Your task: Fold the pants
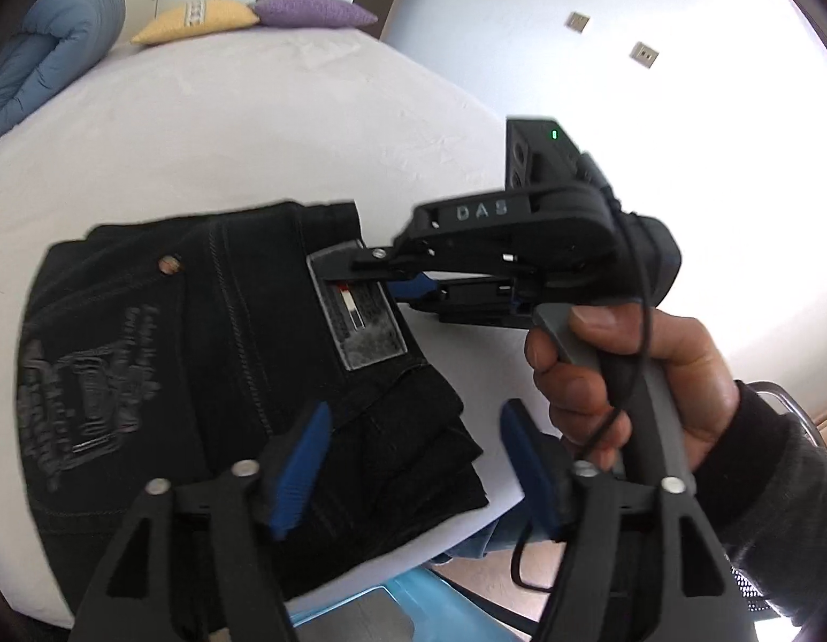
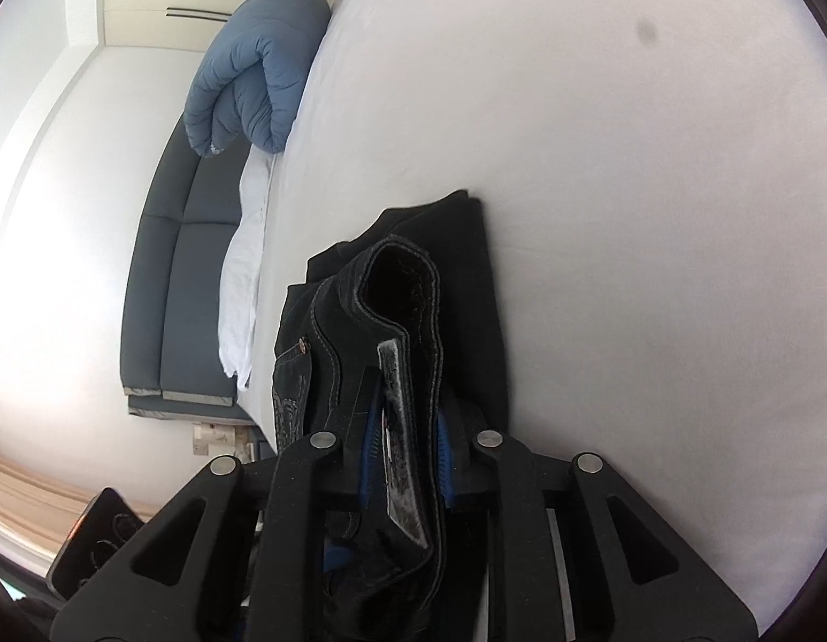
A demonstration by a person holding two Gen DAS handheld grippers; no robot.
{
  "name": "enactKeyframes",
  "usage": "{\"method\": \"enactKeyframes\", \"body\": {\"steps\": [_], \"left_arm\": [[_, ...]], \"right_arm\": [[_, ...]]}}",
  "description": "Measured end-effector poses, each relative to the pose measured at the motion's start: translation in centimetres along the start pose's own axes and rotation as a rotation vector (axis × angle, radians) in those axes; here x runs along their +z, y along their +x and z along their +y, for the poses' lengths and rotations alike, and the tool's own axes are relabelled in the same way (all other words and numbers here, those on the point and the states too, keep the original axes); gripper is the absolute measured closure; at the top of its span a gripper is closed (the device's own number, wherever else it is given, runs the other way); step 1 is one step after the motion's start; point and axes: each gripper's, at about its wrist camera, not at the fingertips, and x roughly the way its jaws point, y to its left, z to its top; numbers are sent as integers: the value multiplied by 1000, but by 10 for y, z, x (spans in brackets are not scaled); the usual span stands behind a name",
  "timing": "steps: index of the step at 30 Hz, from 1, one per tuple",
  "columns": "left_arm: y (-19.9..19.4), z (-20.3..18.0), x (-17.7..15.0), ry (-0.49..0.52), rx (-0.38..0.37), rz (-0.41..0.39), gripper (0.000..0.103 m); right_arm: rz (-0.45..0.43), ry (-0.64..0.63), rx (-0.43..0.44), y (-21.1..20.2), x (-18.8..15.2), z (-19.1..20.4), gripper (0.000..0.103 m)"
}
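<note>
From the left wrist, the folded black pants (image 1: 210, 374) lay at the near corner of the bed (image 1: 199, 123). The left gripper (image 1: 413, 460) hung wide open and empty just above them, while the right gripper (image 1: 360, 267) pinched the waistband patch (image 1: 360, 321).

From the right wrist, the right gripper (image 2: 408, 438) was clamped on the waistband, pants (image 2: 451, 246) running forward between its fingers. Judged: the fold would go best with that pinch kept firm and low.

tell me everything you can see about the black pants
The black pants look like dark denim with pale contrast stitching, a copper rivet and a grey printed design on a back pocket. A grey rectangular waistband patch faces up. They lie folded into a compact stack near the corner of the white bed. The right gripper is shut on the waistband at the patch, lifting that edge slightly. The left gripper hovers open above the near edge, not touching.
</note>
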Motion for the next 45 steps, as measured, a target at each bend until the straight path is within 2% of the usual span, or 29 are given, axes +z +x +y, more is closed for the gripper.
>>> {"method": "enactKeyframes", "body": {"steps": [4,7,8,9,11,14,16,19,21,27,30,35,38,40,45], "left_arm": [[-33,20,-3,-24,27,-54,28],[-41,56,-2,-56,109,-60,29],[-40,67,-2,-83,138,-50,36],[-42,77,-3,-101,157,-34,48],[-34,91,-11,-106,203,7,61],[-15,107,-24,-99,233,92,69],[-14,111,-31,-76,248,121,69],[-12,110,-32,-57,269,135,69],[-11,113,-34,-72,267,133,69],[-14,118,-41,-68,270,131,69],[-12,117,-40,-68,271,133,69],[-11,117,-40,-72,273,138,69],[-12,118,-39,-69,277,141,69],[-12,119,-40,-68,276,142,69],[-11,120,-38,-70,270,142,69]], "right_arm": [[-96,17,-77,-37,-3,7,81],[-91,-28,15,-51,-15,32,81],[-70,-67,37,-50,-22,46,81],[-49,-100,47,-47,-29,56,81],[11,-164,65,-34,-48,77,81],[80,-187,16,-7,-68,78,81],[133,-123,-75,9,-77,53,82],[100,-85,-34,4,-86,31,88],[83,-85,-45,-6,-90,30,88],[29,-134,-180,-41,-85,47,87],[-7,-177,-124,-54,-67,66,83],[27,-238,-64,-22,-31,93,83],[68,-190,-65,4,-14,80,83],[91,-168,-131,18,-12,64,84],[53,-113,-55,12,-28,44,84]]}}
